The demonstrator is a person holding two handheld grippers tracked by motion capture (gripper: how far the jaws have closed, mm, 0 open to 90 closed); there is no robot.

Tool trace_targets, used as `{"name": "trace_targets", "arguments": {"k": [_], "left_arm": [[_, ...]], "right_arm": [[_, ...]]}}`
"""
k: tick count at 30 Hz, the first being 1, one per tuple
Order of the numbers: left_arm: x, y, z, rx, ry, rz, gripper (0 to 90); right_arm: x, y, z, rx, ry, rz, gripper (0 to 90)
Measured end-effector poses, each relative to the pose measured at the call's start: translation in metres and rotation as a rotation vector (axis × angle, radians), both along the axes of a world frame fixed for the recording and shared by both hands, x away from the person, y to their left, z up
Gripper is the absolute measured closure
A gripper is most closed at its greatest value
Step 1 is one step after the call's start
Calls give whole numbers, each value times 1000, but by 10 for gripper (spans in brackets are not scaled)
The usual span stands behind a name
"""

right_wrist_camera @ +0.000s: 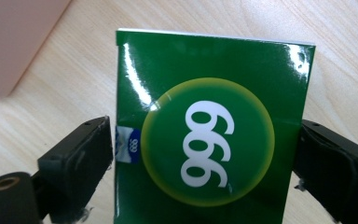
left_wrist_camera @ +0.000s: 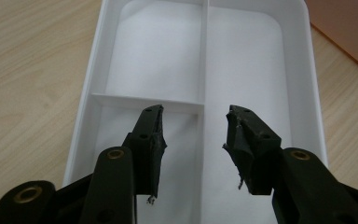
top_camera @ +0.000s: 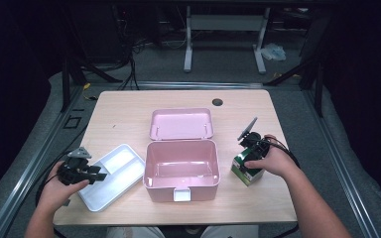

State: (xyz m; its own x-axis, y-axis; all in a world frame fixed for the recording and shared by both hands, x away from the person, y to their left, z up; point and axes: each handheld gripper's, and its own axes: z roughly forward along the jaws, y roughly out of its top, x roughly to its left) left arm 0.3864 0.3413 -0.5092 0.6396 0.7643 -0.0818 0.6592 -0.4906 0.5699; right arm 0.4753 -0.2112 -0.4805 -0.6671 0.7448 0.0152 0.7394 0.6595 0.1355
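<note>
Bench [top_camera: 129, 106]: pink box [top_camera: 181, 168] open and empty at centre, white tray [top_camera: 110, 174] empty to its left. Green carton [right_wrist_camera: 209, 130] on the bench right of the box, right gripper [right_wrist_camera: 205, 158] clamped on its sides. Left gripper [left_wrist_camera: 193, 135] spread wide over the tray, empty. Packing looks barely begun.

both forearms bare, no sleeves seen. left gripper [left_wrist_camera: 194, 122]: two black jaws, brass-coloured pivot rivets, small screw holes, frayed black padding on the inner faces; grey three-cornered plate on top. right gripper [right_wrist_camera: 204, 154]: same black jaws, one brass rivet, black cable trailing.
</note>
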Motion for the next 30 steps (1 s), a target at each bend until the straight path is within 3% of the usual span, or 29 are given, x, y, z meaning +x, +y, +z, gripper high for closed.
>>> {"name": "trace_targets", "arguments": {"k": [16,30], "left_arm": [[0,-2,-1,0,1,3,563],[0,-1,-1,2,0,0,563]], "right_arm": [[2,-1,0,4,5,-20,144],[0,3,3,-17,-11,26,157]]}}
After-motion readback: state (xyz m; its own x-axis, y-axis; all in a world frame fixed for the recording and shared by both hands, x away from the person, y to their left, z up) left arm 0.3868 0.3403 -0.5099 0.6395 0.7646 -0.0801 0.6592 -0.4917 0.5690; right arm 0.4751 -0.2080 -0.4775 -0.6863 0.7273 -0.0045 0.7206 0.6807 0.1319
